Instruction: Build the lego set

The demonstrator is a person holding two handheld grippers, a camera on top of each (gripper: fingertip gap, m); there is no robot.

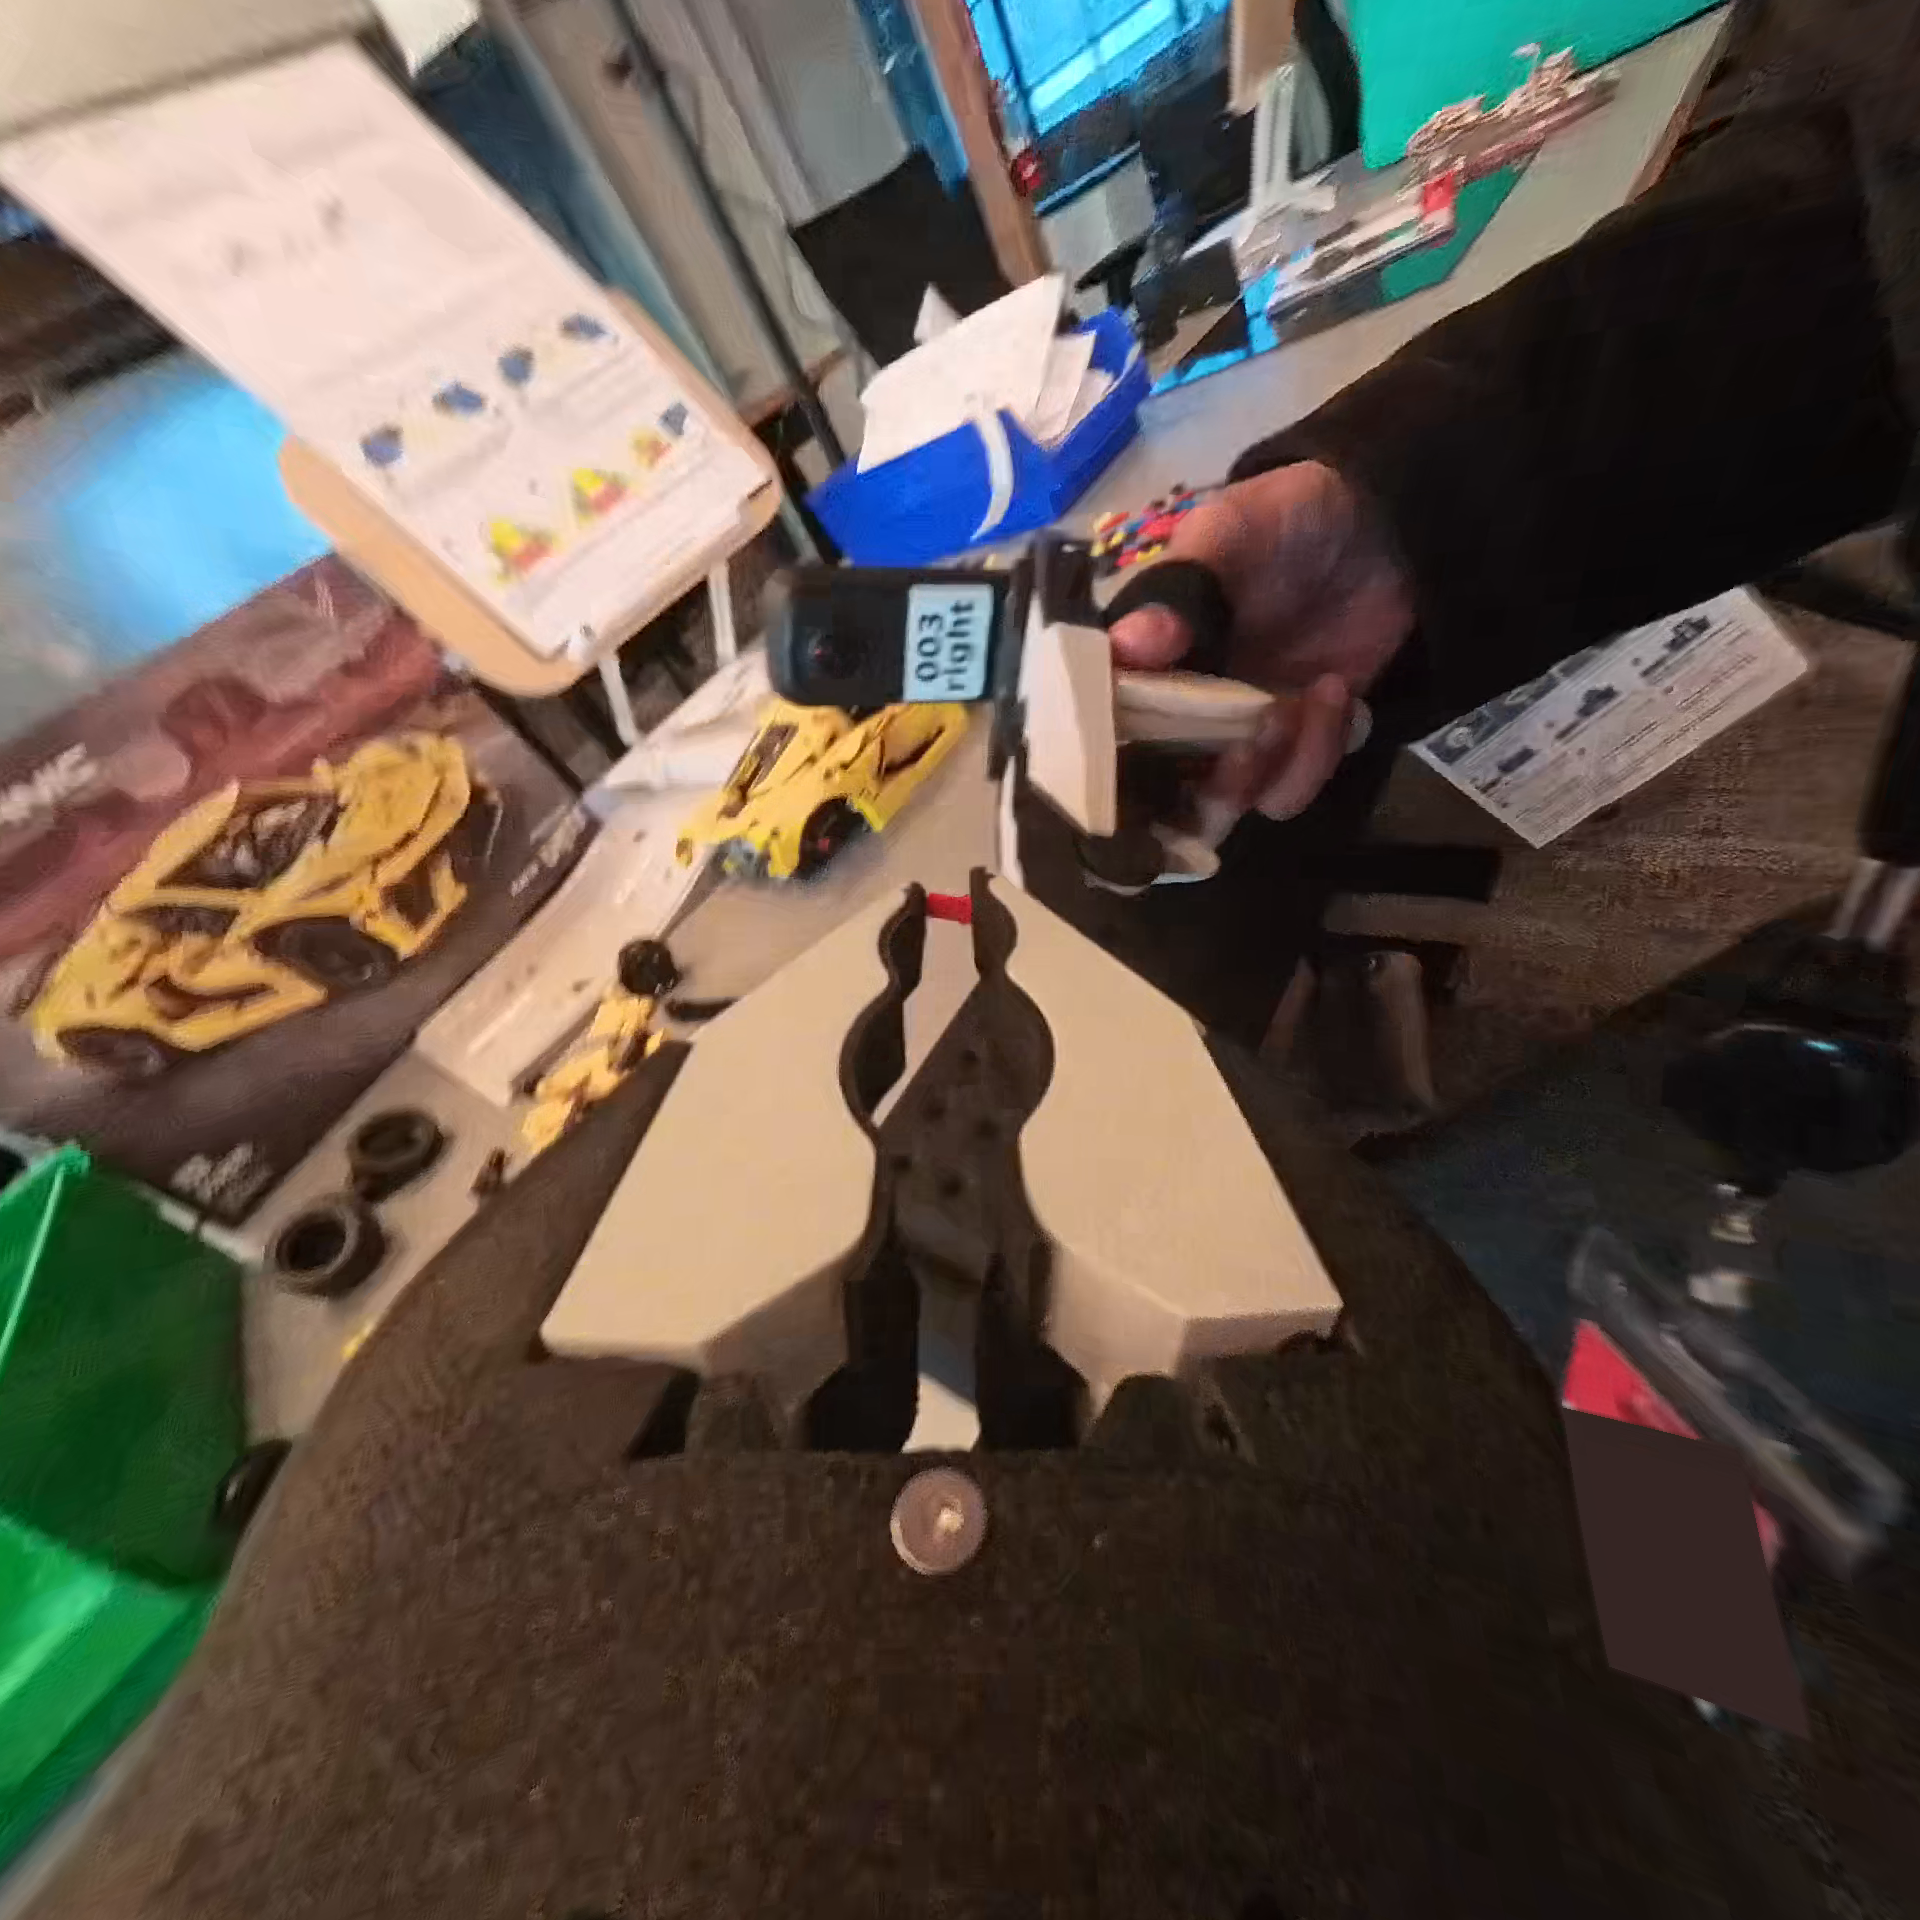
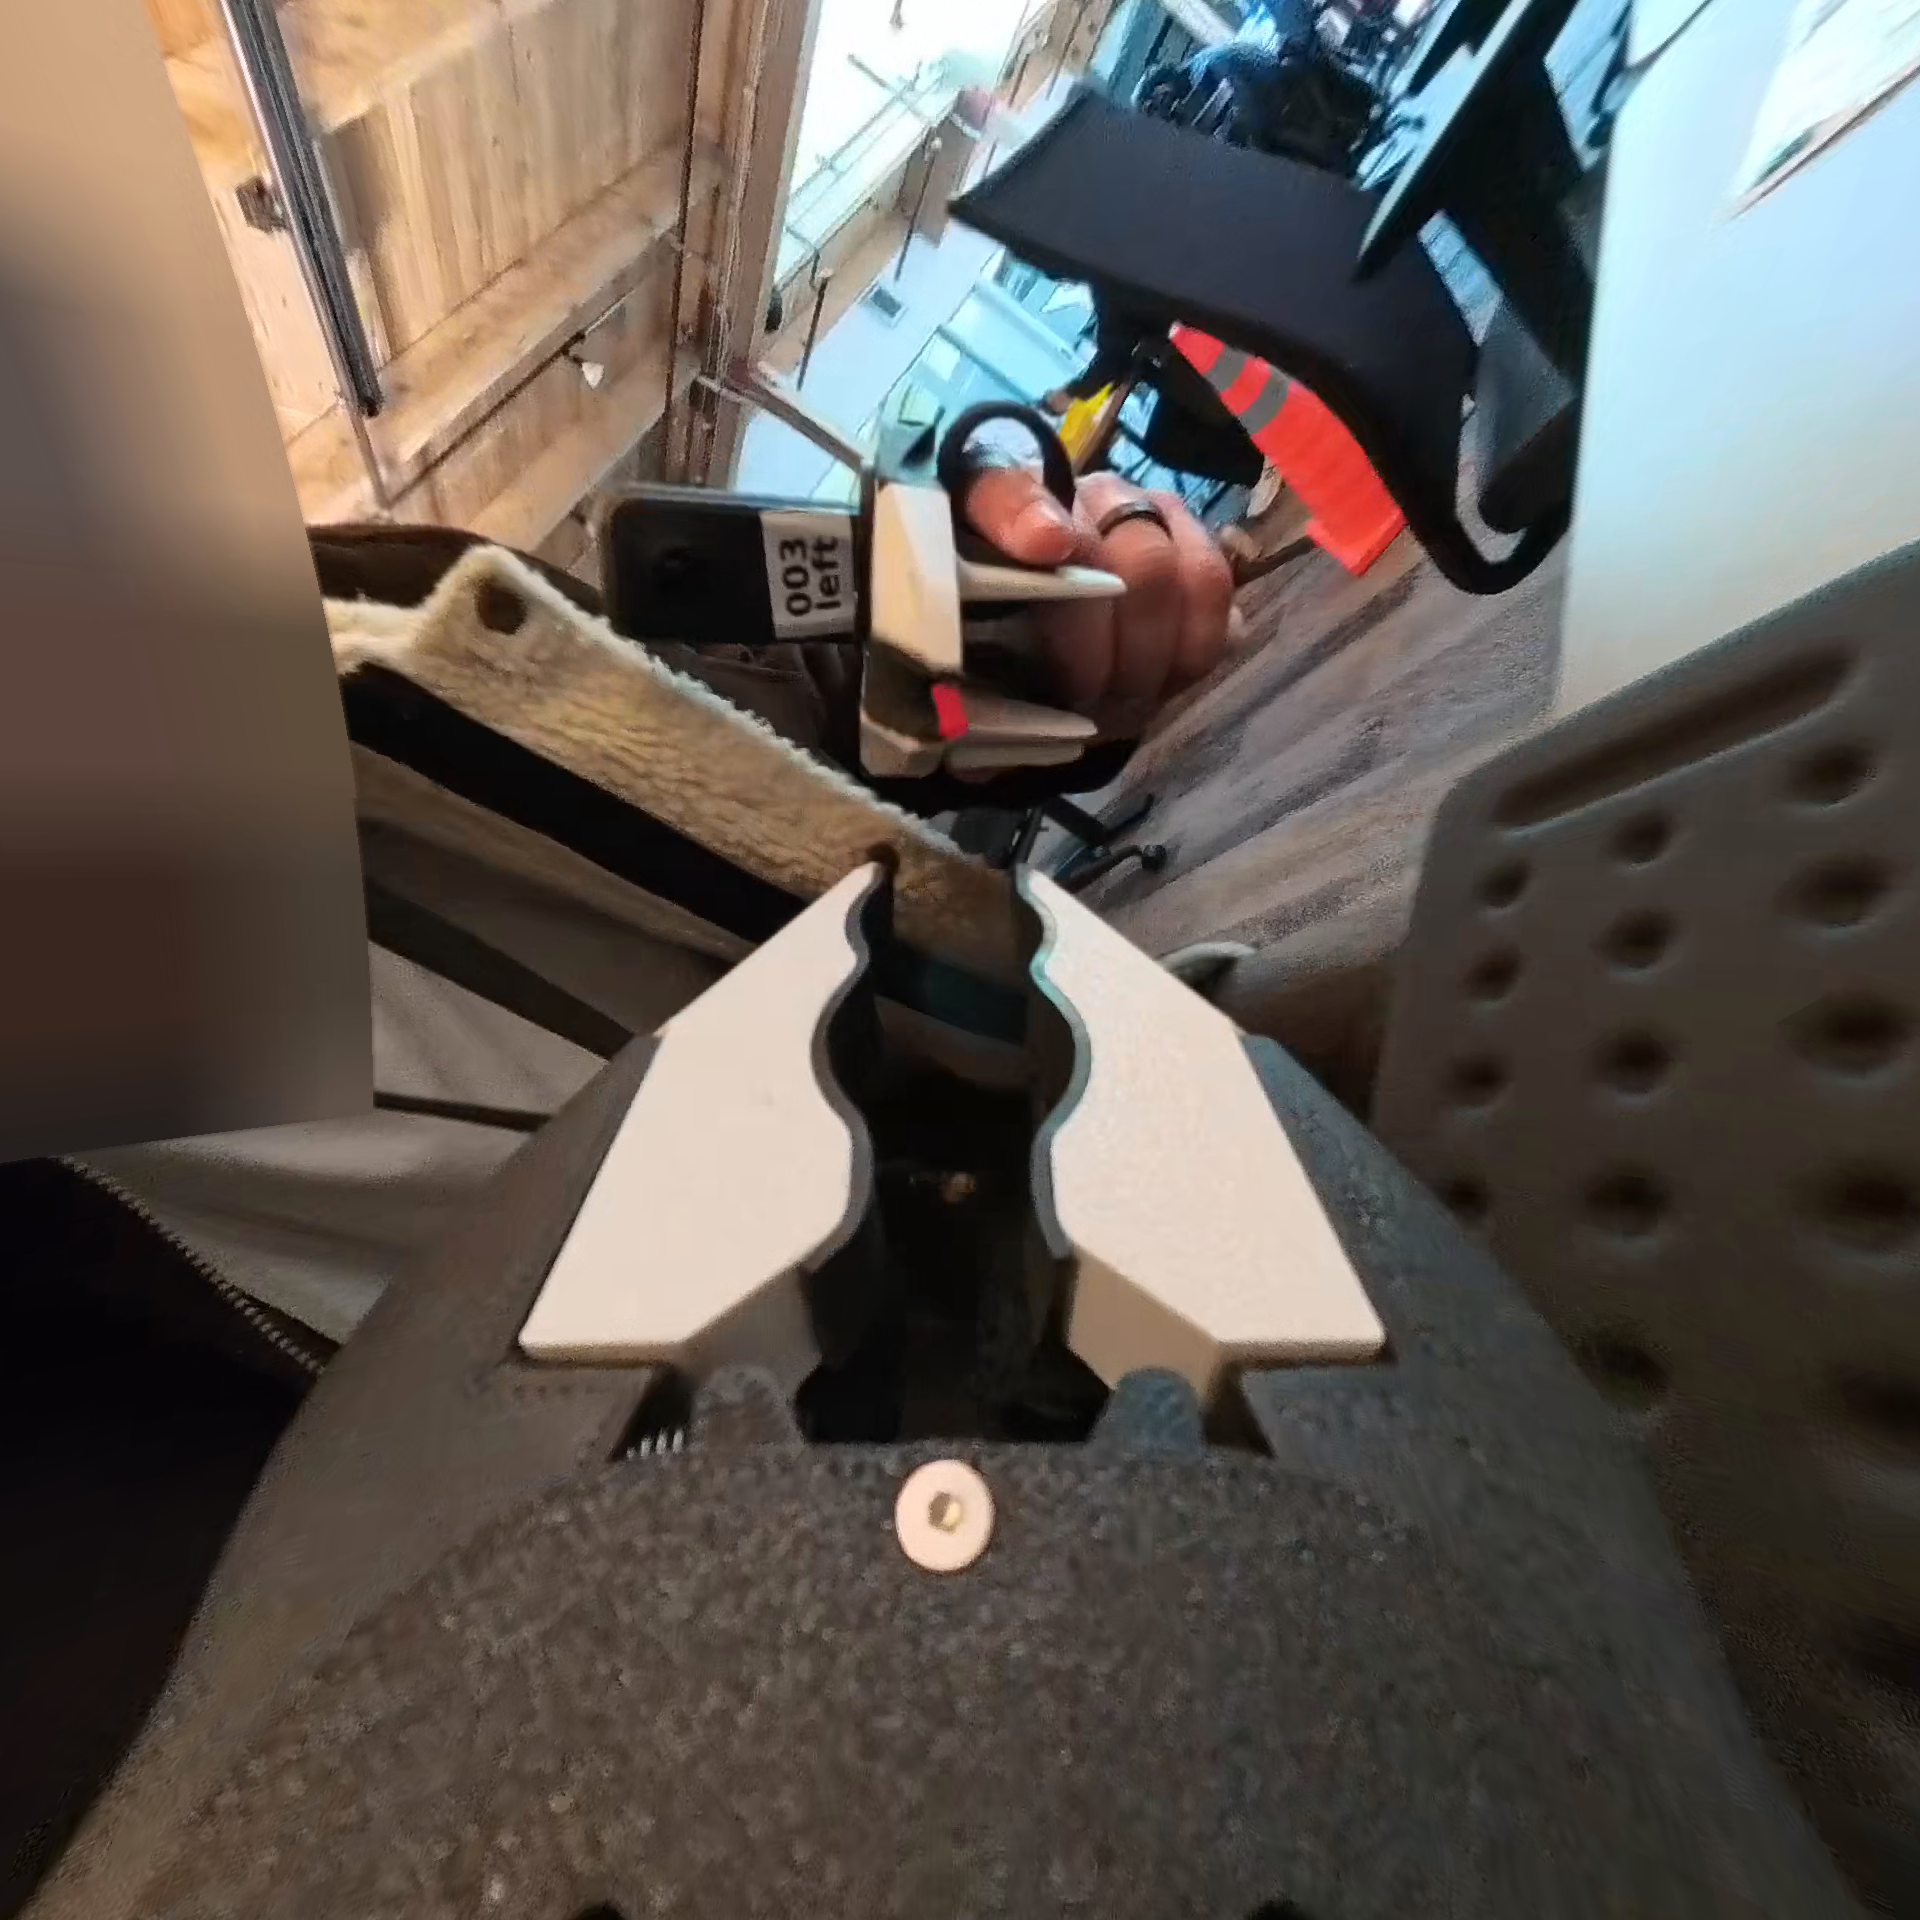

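My left gripper (image 1: 948, 902) is shut on a small red lego piece (image 1: 945, 906), pinched at the very fingertips and held in the air off the table's near edge. It also shows in the right wrist view (image 2: 914, 717), held by a hand, with the red piece (image 2: 948, 712) between its fingers. My right gripper (image 2: 956, 883) is open and empty, pointing away from the table. A hand holds it just beyond the left one in the left wrist view (image 1: 1060, 748). A partly built yellow lego car (image 1: 821, 779) stands on the table behind.
The set's box (image 1: 239, 914) lies at left, with black tyres (image 1: 353, 1195) and yellow sub-parts (image 1: 592, 1060) near it. An instruction booklet (image 1: 416, 343) stands on an easel. A green bin (image 1: 94, 1403) and a blue bin (image 1: 977, 457) flank the table. A grey perforated chair (image 2: 1662, 1039) is at right. My left and right fingertips are right by each other.
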